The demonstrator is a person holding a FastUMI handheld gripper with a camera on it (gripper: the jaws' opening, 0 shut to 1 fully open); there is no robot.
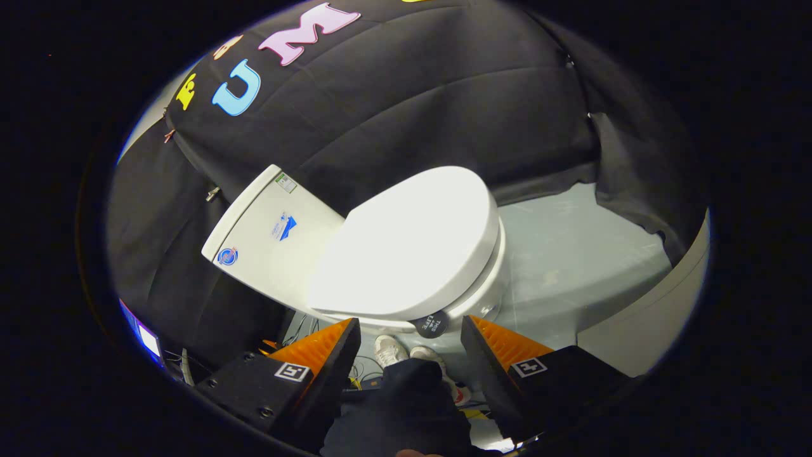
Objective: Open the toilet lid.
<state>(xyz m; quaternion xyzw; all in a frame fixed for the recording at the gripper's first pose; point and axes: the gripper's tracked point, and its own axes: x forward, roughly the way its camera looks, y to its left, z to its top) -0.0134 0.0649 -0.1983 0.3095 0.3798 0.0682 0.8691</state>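
A white toilet stands just beyond my fingers, seen from above and at a tilt. Its lid (pixel 412 238) lies flat and shut over the seat and bowl. The white tank (pixel 269 238) rises behind the lid, against the black cloth wall. My gripper (pixel 411 330) is open, its fingers spread wide apart with nothing between them. The fingertips (pixel 349 333) hover a little short of the lid's near side edge, not touching it. A small dark round tag (pixel 432 325) sits on the bowl's side just ahead of the gap.
A person's dark trouser leg (pixel 406 406) and white shoes (pixel 406 350) stand below the gripper, beside the toilet. Pale grey floor (pixel 571 260) spreads past the bowl. Cables (pixel 304 327) lie by the toilet's base, and a lit screen (pixel 149 339) glows near the cloth wall.
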